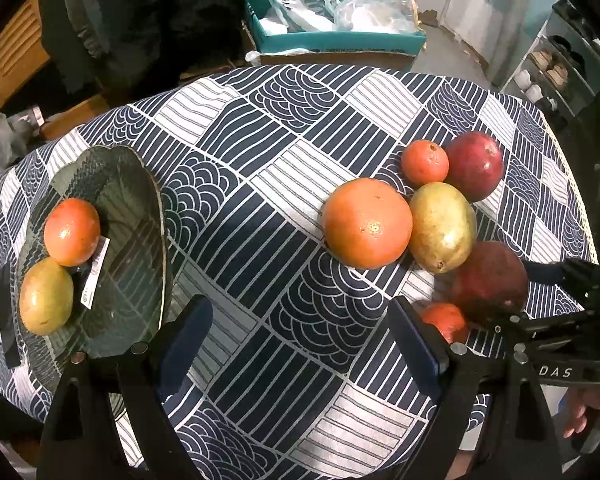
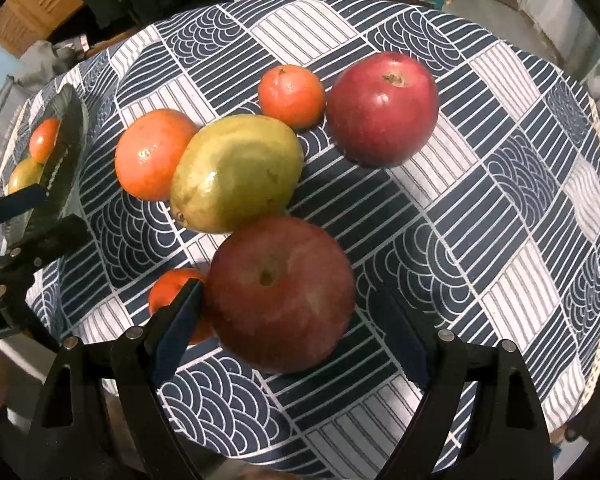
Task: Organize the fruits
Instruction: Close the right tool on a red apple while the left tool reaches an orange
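A dark green plate (image 1: 136, 184) at the table's left holds an orange (image 1: 72, 231) and a mango (image 1: 46, 296). A cluster lies at the right: a large orange (image 1: 366, 222), a mango (image 1: 442, 226), a small orange (image 1: 424, 162), a far red apple (image 1: 474, 166), a near red apple (image 2: 280, 294) and another small orange (image 2: 170, 292). My left gripper (image 1: 300, 332) is open and empty above the cloth beside the plate. My right gripper (image 2: 288, 320) is open, with its fingers on either side of the near apple.
The round table carries a navy and white patterned cloth (image 1: 260, 128). Behind the table stands a teal box (image 1: 332, 36) with plastic bags. A shelf (image 1: 548, 68) with shoes stands at the far right. The plate also shows at the left edge of the right wrist view (image 2: 70, 148).
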Tool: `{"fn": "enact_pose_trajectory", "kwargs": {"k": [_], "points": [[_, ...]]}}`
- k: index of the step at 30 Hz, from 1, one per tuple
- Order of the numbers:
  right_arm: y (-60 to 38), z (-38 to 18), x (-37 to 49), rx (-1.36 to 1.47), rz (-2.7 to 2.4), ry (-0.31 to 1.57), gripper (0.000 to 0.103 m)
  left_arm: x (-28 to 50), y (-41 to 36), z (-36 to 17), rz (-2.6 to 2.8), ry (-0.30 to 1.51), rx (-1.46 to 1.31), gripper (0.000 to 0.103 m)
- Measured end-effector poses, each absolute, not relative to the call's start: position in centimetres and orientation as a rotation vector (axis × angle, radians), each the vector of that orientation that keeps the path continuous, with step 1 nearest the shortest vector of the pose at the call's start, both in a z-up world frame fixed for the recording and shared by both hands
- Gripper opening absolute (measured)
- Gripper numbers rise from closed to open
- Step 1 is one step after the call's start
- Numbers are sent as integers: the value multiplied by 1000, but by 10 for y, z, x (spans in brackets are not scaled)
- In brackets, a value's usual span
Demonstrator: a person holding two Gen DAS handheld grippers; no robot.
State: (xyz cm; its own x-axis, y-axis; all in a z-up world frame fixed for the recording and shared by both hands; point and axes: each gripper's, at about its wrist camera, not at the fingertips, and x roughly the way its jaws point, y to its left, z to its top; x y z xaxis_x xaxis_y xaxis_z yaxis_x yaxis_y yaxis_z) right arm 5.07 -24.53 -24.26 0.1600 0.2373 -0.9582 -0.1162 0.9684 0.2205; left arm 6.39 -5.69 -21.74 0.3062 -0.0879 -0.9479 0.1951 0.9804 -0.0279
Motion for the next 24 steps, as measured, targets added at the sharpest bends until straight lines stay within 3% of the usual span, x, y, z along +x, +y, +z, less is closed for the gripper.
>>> {"fn": "enact_pose_trajectory", "kwargs": {"k": [1,24], "points": [[-246,-243,51,118,263,1390,74,65,-58,-218,-190,1245,100,90],[-290,-241,83,105,108,1306,74,94,-92,-234,-289,1215,187,90]]}}
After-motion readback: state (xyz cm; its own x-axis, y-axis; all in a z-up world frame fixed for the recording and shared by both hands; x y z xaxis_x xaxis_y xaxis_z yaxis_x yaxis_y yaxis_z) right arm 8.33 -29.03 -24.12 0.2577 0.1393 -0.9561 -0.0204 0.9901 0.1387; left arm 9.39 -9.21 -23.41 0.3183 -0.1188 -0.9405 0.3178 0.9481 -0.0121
